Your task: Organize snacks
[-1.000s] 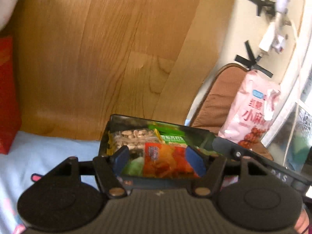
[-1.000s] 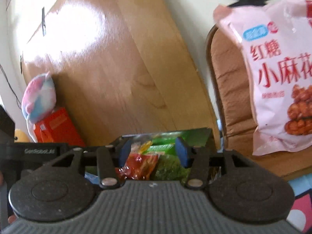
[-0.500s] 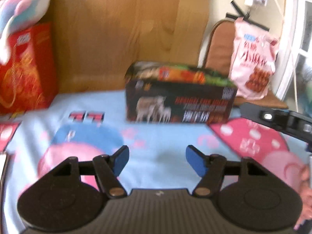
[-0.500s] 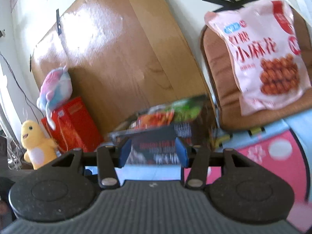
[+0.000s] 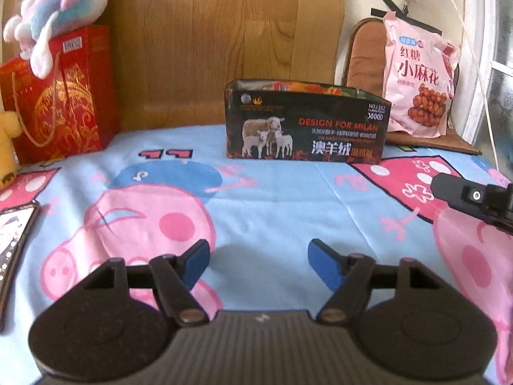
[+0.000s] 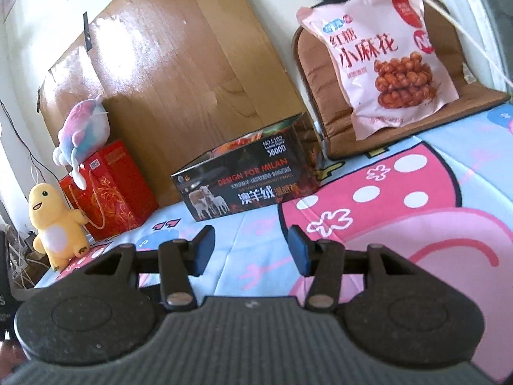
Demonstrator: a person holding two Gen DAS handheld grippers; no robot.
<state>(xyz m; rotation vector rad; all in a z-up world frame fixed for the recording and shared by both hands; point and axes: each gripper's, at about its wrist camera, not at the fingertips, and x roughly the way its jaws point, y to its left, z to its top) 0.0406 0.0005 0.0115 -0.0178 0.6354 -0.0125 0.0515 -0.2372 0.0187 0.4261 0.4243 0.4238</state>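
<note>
A black open-topped box (image 5: 304, 125) printed "DESIGN FOR MILAN" stands at the back of the bed, with snack packets showing above its rim; it also shows in the right wrist view (image 6: 247, 186). A big pink snack bag (image 5: 416, 80) leans on a brown cushion to its right, also in the right wrist view (image 6: 378, 57). My left gripper (image 5: 259, 264) is open and empty, low over the sheet, well in front of the box. My right gripper (image 6: 251, 250) is open and empty, in front of the box; part of it shows in the left wrist view (image 5: 471, 195).
A red gift bag (image 5: 54, 96) with a pastel plush (image 5: 61, 9) on top stands at the back left. A yellow plush (image 6: 54, 224) sits beside it. A wooden board (image 5: 208, 32) backs the bed. The sheet (image 5: 256, 199) has a pink pig print.
Both grippers have pulled back from above the box, where they looked down at the packets, to low over the sheet in front of it. Both stay open and empty.
</note>
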